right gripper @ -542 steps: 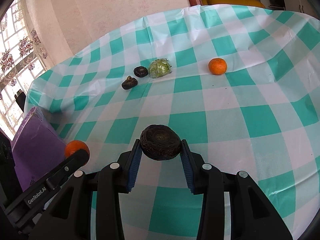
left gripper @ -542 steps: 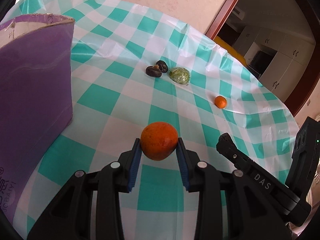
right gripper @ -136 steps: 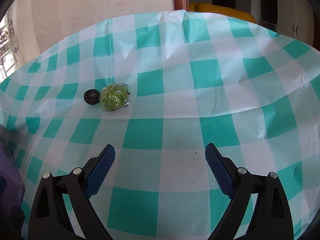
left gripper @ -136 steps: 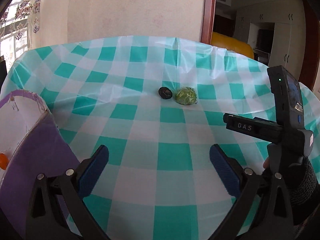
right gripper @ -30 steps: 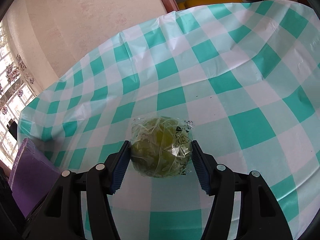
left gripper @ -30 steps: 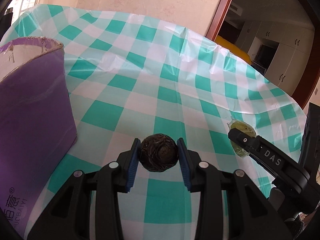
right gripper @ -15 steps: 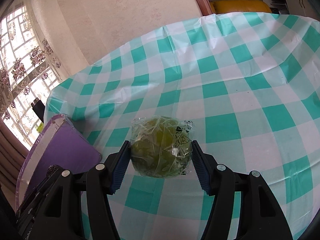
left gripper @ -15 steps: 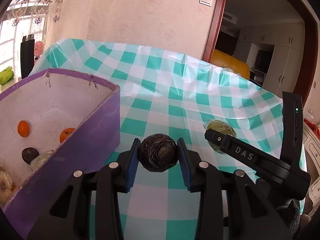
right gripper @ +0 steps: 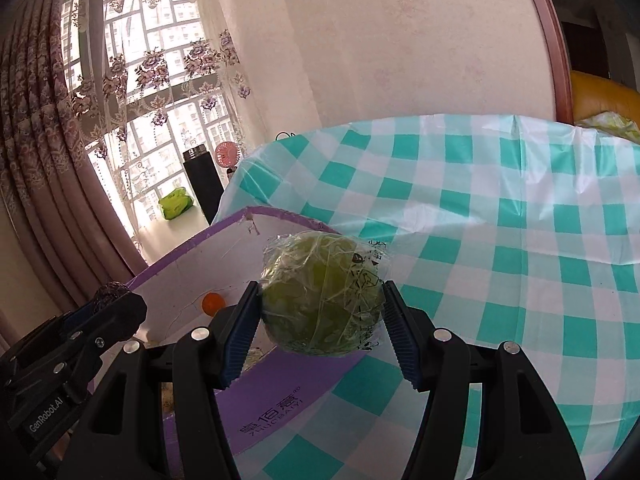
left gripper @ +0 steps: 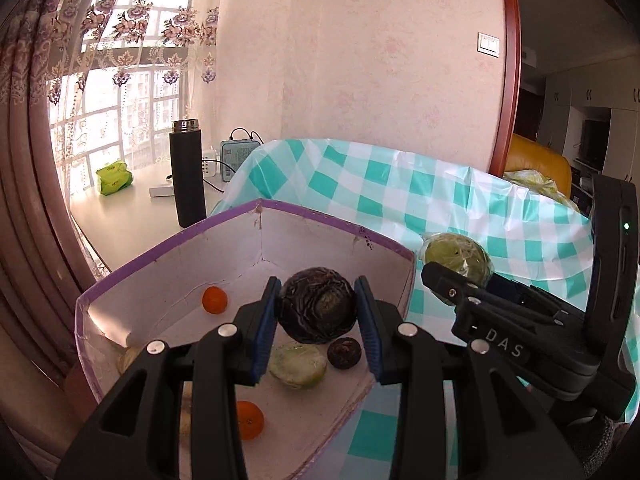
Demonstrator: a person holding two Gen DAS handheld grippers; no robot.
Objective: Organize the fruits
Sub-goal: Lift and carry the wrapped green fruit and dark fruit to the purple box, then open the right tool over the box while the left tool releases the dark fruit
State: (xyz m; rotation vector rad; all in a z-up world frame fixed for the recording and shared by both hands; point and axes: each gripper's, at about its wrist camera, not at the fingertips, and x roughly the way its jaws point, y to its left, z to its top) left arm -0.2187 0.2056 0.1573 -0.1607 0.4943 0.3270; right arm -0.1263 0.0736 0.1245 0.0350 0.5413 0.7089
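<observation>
Two handheld grippers hover side by side at an open purple box [left gripper: 256, 210] that sits on a tabletop [right gripper: 520, 240] covered with a teal and white checked cloth. The left gripper [left gripper: 318, 318] has its blue-padded jaws clamped on a round, dark fruit [left gripper: 318, 310] with rough, wrinkled skin, and holds it in the air above the inside of the box. Below it, on the white floor of the box, lie a pale green wrapped fruit [left gripper: 297, 365], a small dark fruit [left gripper: 344, 353] touching its right side, one orange [left gripper: 214, 299] near the far wall and a second orange [left gripper: 249, 420] nearer the camera, partly hidden by the gripper. More pale items lie at the box's left side, too hidden to name. The right gripper [right gripper: 322, 312] has its jaws clamped on a round green fruit [right gripper: 322, 292] wrapped in clear, crinkled film. It is held above the near right wall of the box, roughly over the rim; whether it is inside or outside the rim cannot be told. From the left camera this fruit shows just beyond the box's right corner. Beyond the tabletop, a white sill by a curtained window carries a tall black flask [left gripper: 187, 174], a green packet [left gripper: 115, 177] and a small blue device [left gripper: 239, 159] with cables.
</observation>
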